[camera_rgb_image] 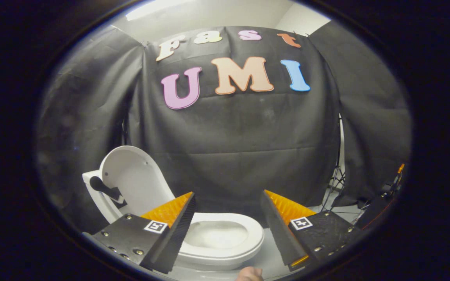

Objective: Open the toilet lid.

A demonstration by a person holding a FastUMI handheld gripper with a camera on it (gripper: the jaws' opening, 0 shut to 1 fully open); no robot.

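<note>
The gripper [227, 218] is spread wide apart and holds nothing. Its two fingers [178, 230] stand far from each other, and they touch no part of the toilet.

The toilet [213, 249] sits on the floor [266, 259], low down and just past the fingers. It is white. Its bowl shows between the two fingers, closer to the left one, and the left finger covers part of the rim. The bowl is an oval. Its long way runs from the back, where the lid is, out to the rounded front end, which points toward the right finger.

The toilet lid [133, 181] is already up. It stands nearly straight, leaning back a little against the white tank [92, 191] behind it. Its inside face looks toward the bowl, and its rounded top points up. The lid is beyond the left finger and to the left of the bowl. A dark handle-like part [106, 189] sticks out near the bottom of the lid, but I cannot tell what it is.

Black cloth [233, 148] hangs behind the toilet. Off past the right finger, a thin stand [337, 177] rests near the edge of the cloth. A bit of a person's hand [250, 274] shows low between the fingers.
</note>
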